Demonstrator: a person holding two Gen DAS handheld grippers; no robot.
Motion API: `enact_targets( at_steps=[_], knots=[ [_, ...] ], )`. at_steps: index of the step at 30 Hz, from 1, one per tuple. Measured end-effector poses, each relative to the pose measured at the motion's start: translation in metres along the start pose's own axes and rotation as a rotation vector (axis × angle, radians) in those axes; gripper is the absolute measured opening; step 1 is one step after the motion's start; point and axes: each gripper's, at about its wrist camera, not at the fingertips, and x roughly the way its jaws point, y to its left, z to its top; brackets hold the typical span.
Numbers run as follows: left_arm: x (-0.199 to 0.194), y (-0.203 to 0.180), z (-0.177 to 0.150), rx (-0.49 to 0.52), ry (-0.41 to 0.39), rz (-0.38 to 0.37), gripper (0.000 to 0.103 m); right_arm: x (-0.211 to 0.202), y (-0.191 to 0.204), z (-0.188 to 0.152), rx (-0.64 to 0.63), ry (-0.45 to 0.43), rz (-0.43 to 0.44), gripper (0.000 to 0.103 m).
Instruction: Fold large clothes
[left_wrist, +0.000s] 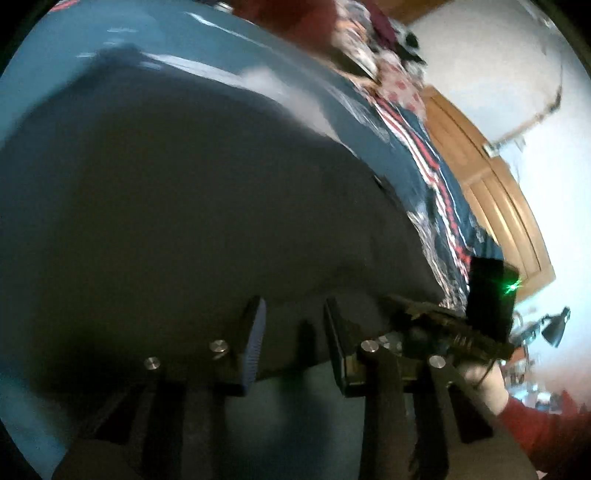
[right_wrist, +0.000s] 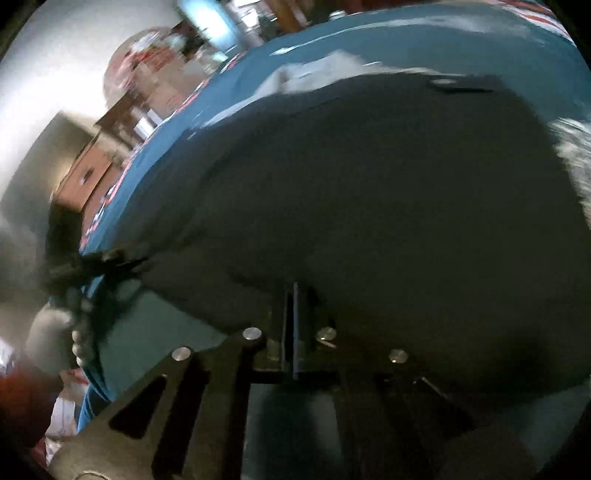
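A large dark grey garment (left_wrist: 192, 206) lies spread over a blue bed cover (left_wrist: 229, 48). My left gripper (left_wrist: 295, 332) is at the garment's near hem. Its jaws stand a little apart, with grey cloth showing in the gap, and its blue ribbed pad (left_wrist: 255, 339) is bare. In the right wrist view the same garment (right_wrist: 388, 206) fills the frame. My right gripper (right_wrist: 294, 328) is shut on its near edge. The left wrist view shows the right gripper's body (left_wrist: 461, 332) to the right, with a green light on it. The left gripper (right_wrist: 107, 258) appears at the garment's left corner.
Patterned red, white and navy bedding (left_wrist: 436, 177) runs along the far side of the bed. Beyond it are wooden panels (left_wrist: 498, 192) and a white wall. A gloved hand with a red sleeve (left_wrist: 524, 417) holds the right tool. Wooden drawers (right_wrist: 88, 177) stand at the left.
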Motion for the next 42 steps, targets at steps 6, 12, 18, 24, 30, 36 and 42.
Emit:
enact_targets(
  at_steps=[6, 12, 18, 24, 30, 36, 42],
  knots=[
    [-0.106, 0.107, -0.015, -0.262, -0.237, 0.077, 0.038, -0.060, -0.056, -0.008, 0.048, -0.059, -0.117, 0.000],
    [-0.143, 0.098, -0.032, -0.172, -0.247, 0.269, 0.060, -0.102, -0.043, -0.034, -0.003, -0.090, -0.414, 0.044],
    [-0.089, 0.031, -0.063, 0.061, -0.130, 0.428, 0.092, -0.066, -0.010, -0.082, -0.160, -0.063, -0.497, 0.068],
    [-0.061, 0.005, -0.084, 0.146, -0.109, 0.627, 0.103, -0.060, -0.036, -0.084, 0.021, -0.128, -0.529, 0.103],
    [-0.058, 0.004, -0.079, 0.084, -0.118, 0.626, 0.103, -0.062, -0.050, -0.075, 0.063, -0.137, -0.437, 0.103],
    [-0.042, 0.003, -0.071, 0.060, -0.166, 0.648, 0.103, -0.060, -0.050, -0.089, 0.072, -0.232, -0.432, 0.103],
    [-0.038, 0.006, -0.068, 0.062, -0.180, 0.640, 0.103, -0.061, -0.050, -0.092, 0.065, -0.259, -0.414, 0.103]
  ],
)
